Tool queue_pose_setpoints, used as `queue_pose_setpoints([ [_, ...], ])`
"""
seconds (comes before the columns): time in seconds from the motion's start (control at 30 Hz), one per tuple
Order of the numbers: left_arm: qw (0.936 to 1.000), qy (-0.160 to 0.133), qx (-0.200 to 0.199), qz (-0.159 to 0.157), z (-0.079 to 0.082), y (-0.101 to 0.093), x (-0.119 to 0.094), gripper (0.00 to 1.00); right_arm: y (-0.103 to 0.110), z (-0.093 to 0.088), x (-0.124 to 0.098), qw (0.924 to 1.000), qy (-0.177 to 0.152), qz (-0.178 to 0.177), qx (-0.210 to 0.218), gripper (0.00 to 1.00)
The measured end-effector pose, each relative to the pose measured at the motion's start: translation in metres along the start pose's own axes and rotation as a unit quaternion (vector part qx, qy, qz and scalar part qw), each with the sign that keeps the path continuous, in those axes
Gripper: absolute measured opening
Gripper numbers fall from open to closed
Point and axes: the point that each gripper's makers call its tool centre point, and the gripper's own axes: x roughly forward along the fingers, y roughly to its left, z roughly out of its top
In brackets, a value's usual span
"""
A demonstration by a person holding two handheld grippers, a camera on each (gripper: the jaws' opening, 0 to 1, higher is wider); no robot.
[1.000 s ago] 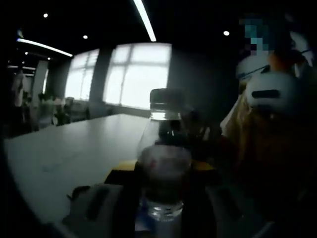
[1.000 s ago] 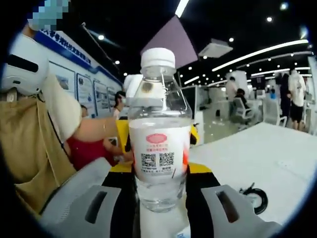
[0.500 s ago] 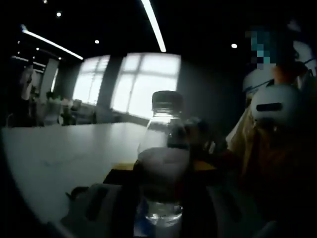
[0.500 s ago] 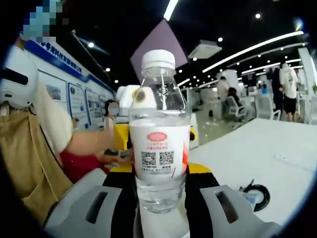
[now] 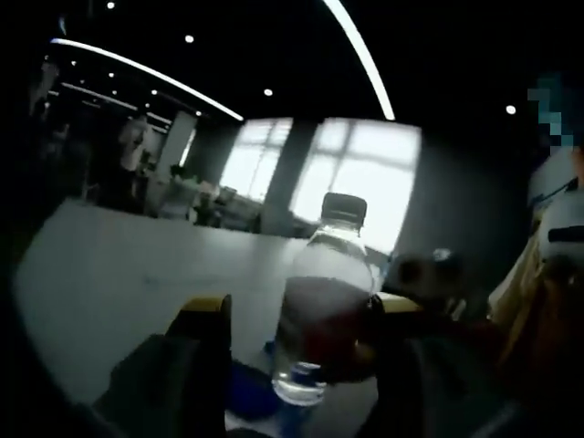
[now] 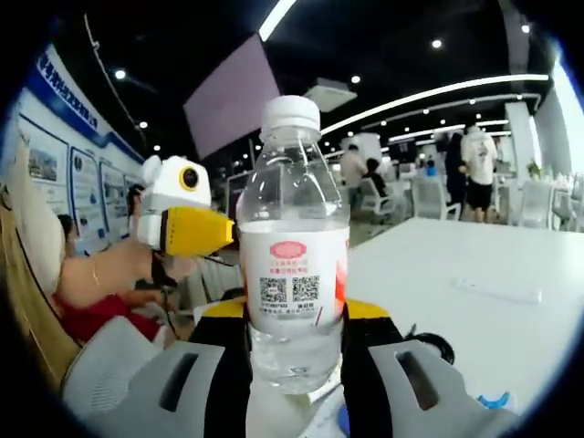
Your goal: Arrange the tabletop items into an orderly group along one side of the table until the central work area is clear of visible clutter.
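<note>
In the right gripper view, a clear water bottle (image 6: 292, 246) with a white cap and a red-and-white label stands upright at the centre of the frame. It sits between the two grey jaws of the right hand-held gripper (image 6: 294, 388), which appear closed against its lower body, so the bottle looks held. The white tabletop (image 6: 456, 301) spreads to the right of the frame. On it lie a thin white strip (image 6: 497, 290), a black ring-shaped item (image 6: 438, 345) just beside the right jaw, and a small blue object (image 6: 500, 401) at lower right.

A white and yellow left hand-held gripper (image 6: 182, 217) shows at left of this view, apart from the bottle; I cannot tell how its jaws stand.

The left gripper view is dark. The bottle (image 5: 324, 310) appears at centre right, and a blue object (image 5: 246, 392) lies low between the jaws. Whether those jaws grip anything is unclear.

The step in hand seems to be carrying the bottle to the edge group. To do it well, keep the bottle vertical with even grip pressure on its thin wall. Lower it until the base seats flat on a bare patch clear of the ring and strip, then open the jaws.
</note>
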Motion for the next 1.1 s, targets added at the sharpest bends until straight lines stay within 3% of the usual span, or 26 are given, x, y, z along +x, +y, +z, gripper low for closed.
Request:
queue_pose_setpoints([
  [0.03,0.9995,0.011,0.007,0.029,-0.004,0.006,0.0,0.65,-0.002,-0.002,0.0,0.9999,0.002,-0.008,0.01,0.36],
  [0.1,0.9984,0.018,0.026,0.047,-0.006,0.005,0.0,0.66,-0.005,-0.003,0.0,0.9998,0.006,-0.02,-0.004,0.36],
  [0.13,0.9975,0.022,0.017,0.065,-0.008,0.007,0.0,0.66,-0.008,-0.005,0.0,0.9994,0.009,-0.033,-0.009,0.36],
  [0.27,0.9914,0.044,0.058,0.108,-0.015,0.008,0.0,0.67,-0.008,-0.004,0.0,0.9989,0.007,-0.041,-0.024,0.36],
  [0.3,0.9905,0.049,0.045,0.121,-0.017,0.009,0.0,0.67,-0.009,-0.004,0.0,0.9988,0.006,-0.043,-0.023,0.36],
  [0.43,0.9893,0.034,0.058,0.13,-0.017,0.002,0.002,0.63,-0.009,-0.004,-0.001,0.9983,0.006,-0.052,-0.023,0.36],
  [0.47,0.9859,0.04,0.063,0.15,-0.019,0.005,0.0,0.62,-0.01,-0.004,-0.001,0.9982,0.006,-0.055,-0.02,0.36],
  [0.53,0.9849,0.038,0.066,0.156,-0.019,0.003,0.001,0.6,-0.009,-0.006,0.0,0.998,0.008,-0.058,-0.023,0.37],
  [0.67,0.9878,0.025,0.024,0.152,-0.02,-0.003,0.005,0.57,-0.006,-0.006,-0.001,0.9972,0.008,-0.06,-0.044,0.37],
  [0.77,0.9872,0.024,0.022,0.156,-0.019,-0.006,0.007,0.57,-0.004,-0.006,0.001,0.9966,0.008,-0.061,-0.055,0.37],
  [1.1,0.9837,0.03,0.026,0.175,-0.025,-0.008,0.009,0.42,0.004,-0.006,0.003,0.9957,0.007,-0.058,-0.072,0.37],
])
